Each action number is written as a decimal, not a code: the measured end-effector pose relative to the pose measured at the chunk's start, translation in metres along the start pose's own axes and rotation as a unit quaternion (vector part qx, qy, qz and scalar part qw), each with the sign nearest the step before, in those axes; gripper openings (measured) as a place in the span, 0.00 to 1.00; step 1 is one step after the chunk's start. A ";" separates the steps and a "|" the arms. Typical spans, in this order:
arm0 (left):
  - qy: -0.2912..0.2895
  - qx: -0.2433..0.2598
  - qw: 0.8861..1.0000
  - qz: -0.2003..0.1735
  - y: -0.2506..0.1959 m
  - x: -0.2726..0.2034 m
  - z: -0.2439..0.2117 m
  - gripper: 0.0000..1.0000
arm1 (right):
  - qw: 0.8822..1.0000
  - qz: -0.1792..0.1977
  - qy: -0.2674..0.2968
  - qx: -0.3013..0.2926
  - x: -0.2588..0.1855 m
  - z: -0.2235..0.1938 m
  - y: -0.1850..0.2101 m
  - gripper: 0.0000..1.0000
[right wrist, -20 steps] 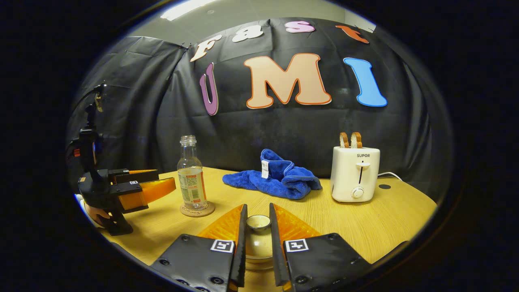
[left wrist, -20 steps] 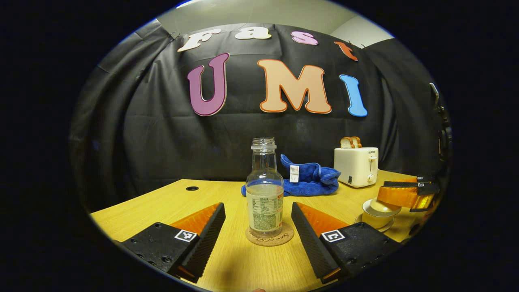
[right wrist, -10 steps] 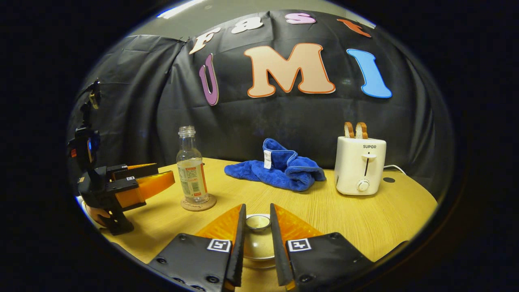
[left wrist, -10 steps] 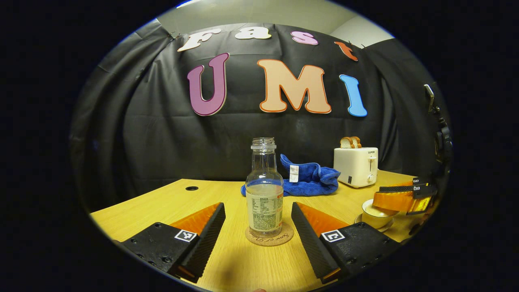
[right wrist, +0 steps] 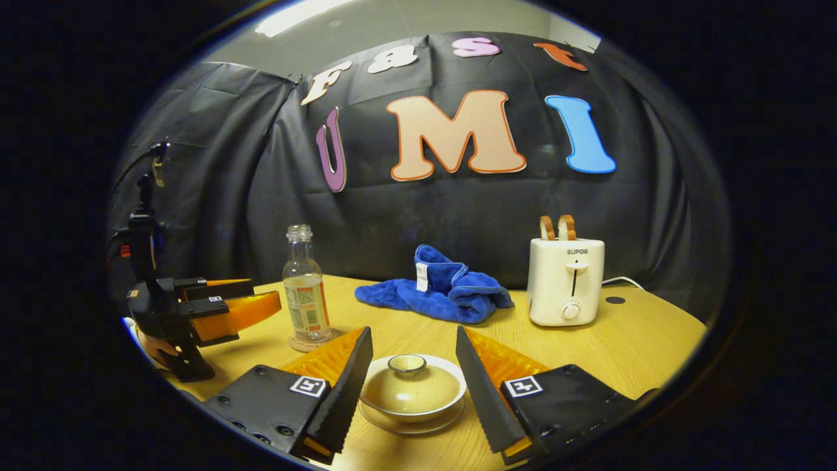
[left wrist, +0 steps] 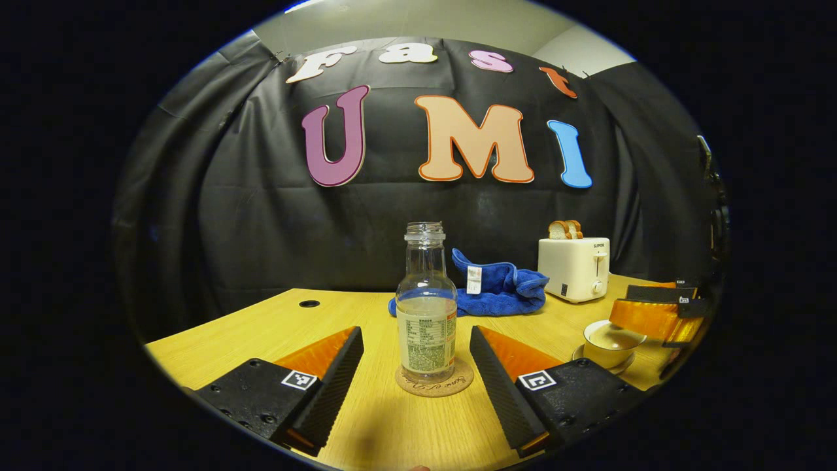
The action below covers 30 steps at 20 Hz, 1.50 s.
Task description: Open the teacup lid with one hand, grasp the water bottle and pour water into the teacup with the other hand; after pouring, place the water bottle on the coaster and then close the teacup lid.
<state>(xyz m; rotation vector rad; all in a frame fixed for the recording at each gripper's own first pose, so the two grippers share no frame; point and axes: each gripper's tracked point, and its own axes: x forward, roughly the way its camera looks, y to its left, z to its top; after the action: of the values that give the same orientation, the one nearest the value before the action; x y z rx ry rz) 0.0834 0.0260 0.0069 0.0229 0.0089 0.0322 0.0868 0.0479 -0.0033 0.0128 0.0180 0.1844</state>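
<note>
The lid (right wrist: 410, 386) sits on the teacup (right wrist: 412, 400), between the spread, non-touching fingers of the right gripper (right wrist: 409, 379). To its left the water bottle (left wrist: 426, 307) stands on the coaster (left wrist: 434, 382), framed by the wide-open left gripper (left wrist: 416, 366). Behind lie a blue towel (right wrist: 437, 294) and a toaster (right wrist: 565, 281) on the table (right wrist: 628, 347).

Right hand-held gripper (right wrist: 409, 383): fingers no longer pinched on the knob of the lid (right wrist: 410, 387), now spread wide to either side of the teacup (left wrist: 611, 343) and clear of it. Lid now seated on the teacup, knob up, free of both fingers. Seen from the left gripper view, right hand-held gripper (left wrist: 654, 314) now beside the teacup rather than over it.
</note>
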 end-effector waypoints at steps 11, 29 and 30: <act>0.000 -0.003 0.999 0.032 0.012 -0.003 0.000 0.96 | 0.972 -0.235 -0.020 -0.014 -0.047 0.008 -0.106 0.83; -0.001 -0.003 0.995 0.096 0.033 -0.019 0.001 0.96 | 0.954 -0.299 -0.022 -0.017 -0.063 0.010 -0.125 0.83; -0.001 -0.003 0.995 0.095 0.032 -0.019 0.001 0.95 | 0.954 -0.299 -0.022 -0.017 -0.064 0.011 -0.125 0.86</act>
<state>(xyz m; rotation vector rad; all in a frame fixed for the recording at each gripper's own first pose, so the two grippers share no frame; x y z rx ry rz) 0.0630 0.0575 0.0089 0.0179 0.0052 0.2229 0.0474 -0.0868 0.0068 -0.0231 -0.0264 -0.4221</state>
